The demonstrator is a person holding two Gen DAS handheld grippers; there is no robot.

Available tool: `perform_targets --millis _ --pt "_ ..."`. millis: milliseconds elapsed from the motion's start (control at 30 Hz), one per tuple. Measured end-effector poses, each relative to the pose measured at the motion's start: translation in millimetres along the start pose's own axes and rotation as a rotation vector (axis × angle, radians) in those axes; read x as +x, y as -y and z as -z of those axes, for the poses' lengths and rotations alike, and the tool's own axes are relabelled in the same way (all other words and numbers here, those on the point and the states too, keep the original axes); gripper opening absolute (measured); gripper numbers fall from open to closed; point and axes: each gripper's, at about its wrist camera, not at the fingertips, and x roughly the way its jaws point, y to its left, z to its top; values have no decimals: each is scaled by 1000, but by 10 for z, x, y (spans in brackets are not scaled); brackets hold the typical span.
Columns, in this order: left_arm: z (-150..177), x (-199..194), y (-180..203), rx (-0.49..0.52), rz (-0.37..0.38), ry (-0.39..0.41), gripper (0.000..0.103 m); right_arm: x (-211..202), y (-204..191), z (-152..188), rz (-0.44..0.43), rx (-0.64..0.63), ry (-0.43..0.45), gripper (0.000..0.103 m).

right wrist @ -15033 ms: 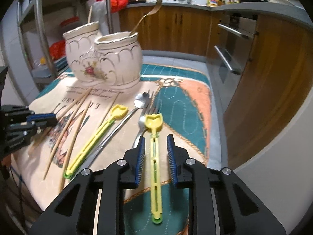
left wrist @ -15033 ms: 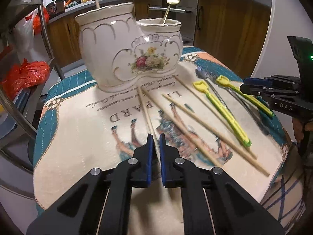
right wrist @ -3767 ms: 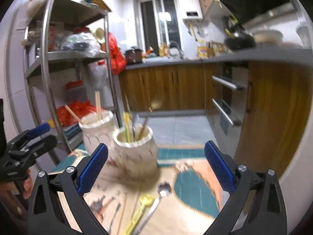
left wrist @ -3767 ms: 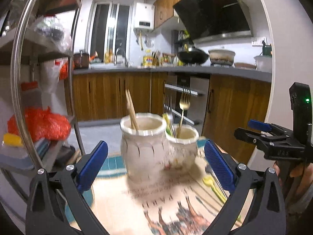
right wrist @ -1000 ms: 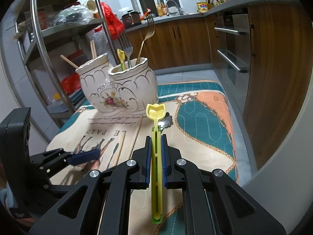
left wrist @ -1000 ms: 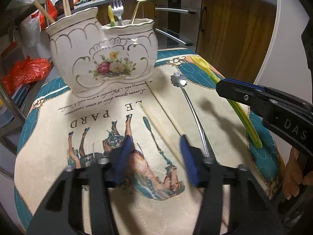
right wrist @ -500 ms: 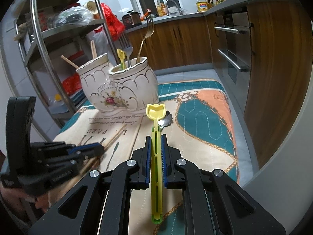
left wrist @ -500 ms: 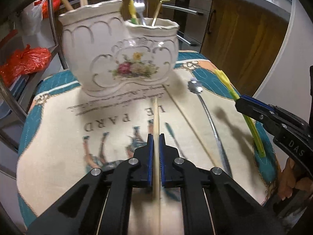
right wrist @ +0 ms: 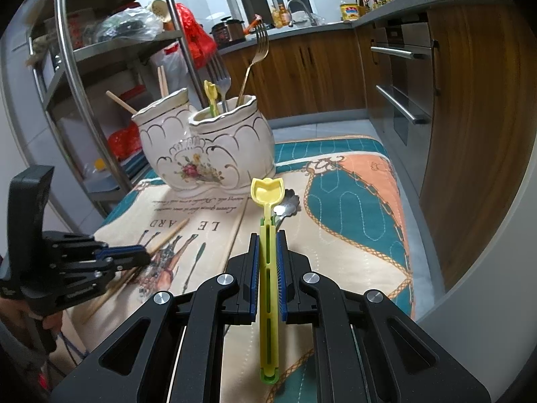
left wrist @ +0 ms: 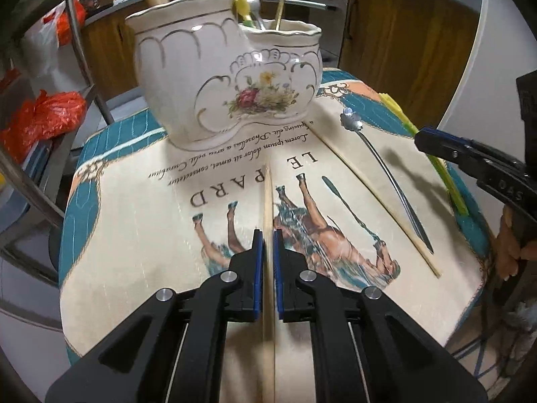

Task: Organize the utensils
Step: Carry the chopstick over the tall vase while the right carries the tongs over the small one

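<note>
I have one utensil in each hand. My left gripper point(left wrist: 267, 245) has just closed its fingers point(left wrist: 257, 268) on a wooden chopstick point(left wrist: 267, 201), with the stick running straight out between the pads toward the ceramic holder point(left wrist: 228, 77) at the far edge of the counter point(left wrist: 134, 235). My right gripper point(right wrist: 268, 258) is clamped on a yellow plastic spoon point(right wrist: 266, 194), its bowl pointing forward at the same holder.

The chopstick is light, stiff and thin, so I judge it will pivot easily in the pads if its tip catches on anything; the hold sits partway along its length, with a good stretch of stick on both sides, which should keep it balanced. The plastic spoon is also light, but its slotted handle looks a little springy, and smooth plastic may slide under flat pads, so I would keep the squeeze firm.

Two pieces lie loose on the patterned mat: a second chopstick point(left wrist: 379, 201) and a metal spoon point(left wrist: 386, 174) with a flower-shaped end, side by side toward the right edge of the counter. The metal spoon will be heavier and slicker, and lying flat on cloth it gives little to pinch; I would take it by the middle of the handle.

The holder itself is glazed ceramic, heavy but breakable. Its taller left pot already holds chopsticks, the right pot forks point(right wrist: 221, 77) and a yellow spoon, so I read the sorting as well along.
</note>
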Motion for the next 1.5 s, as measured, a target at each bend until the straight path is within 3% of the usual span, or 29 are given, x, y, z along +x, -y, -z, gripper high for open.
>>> perform_targets --millis 100,367,433,500,533,733,933,1167,1500 --pt "82 -66 -13 -16 3 21 31 7 3 -1 2 -1 -1 10" --pt "217 -85 -27 -10 17 44 32 17 -36 -1 3 -23 14 10" --pt "227 -84 -37 -13 15 60 30 10 -54 3 3 -32 21 10" --pt "240 -80 -48 -4 14 78 11 -2 -74 3 2 -41 31 10" --pt "244 -80 -50 0 16 84 8 -10 -86 4 4 -49 40 10" --pt "271 -115 -132 19 54 137 6 -39 -164 -3 3 -74 66 10" --pt "300 -338 -198 64 86 307 6 -82 -266 -46 -4 -90 114 10" --pt "134 -709 -330 74 88 569 6 -130 -370 -202 -15 -96 173 10" --pt "-372 -1049 -799 -24 115 819 6 -105 -485 -632 -26 -106 252 10"
